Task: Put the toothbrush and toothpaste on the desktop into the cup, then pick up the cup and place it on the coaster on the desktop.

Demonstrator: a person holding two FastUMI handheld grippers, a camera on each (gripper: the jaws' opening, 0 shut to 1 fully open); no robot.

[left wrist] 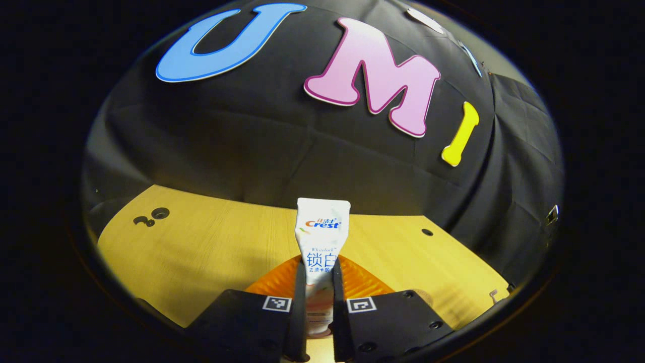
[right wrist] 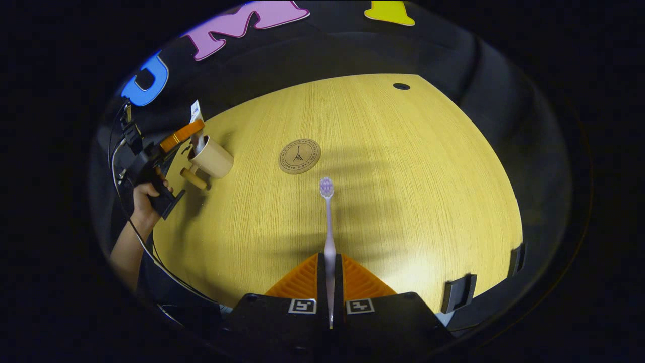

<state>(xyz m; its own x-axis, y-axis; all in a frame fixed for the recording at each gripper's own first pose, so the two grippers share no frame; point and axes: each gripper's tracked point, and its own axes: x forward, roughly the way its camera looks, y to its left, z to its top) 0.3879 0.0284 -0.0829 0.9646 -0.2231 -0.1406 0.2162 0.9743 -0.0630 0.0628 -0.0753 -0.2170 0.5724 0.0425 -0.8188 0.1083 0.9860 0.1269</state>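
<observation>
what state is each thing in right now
toothpaste: upright, clamped in the left gripper
toothbrush: clamped in the right gripper, head pointing forward
cup: tilted view, on the desk, toothpaste at its mouth
coaster: flat on the desk, bare

Recording booth, black cloth wall point(left wrist: 282, 151), wooden desktop point(right wrist: 403, 176)

A wooden desktop point(right wrist: 403, 201) with small round holes point(right wrist: 401, 86), backed by black cloth point(left wrist: 252, 146)
</observation>
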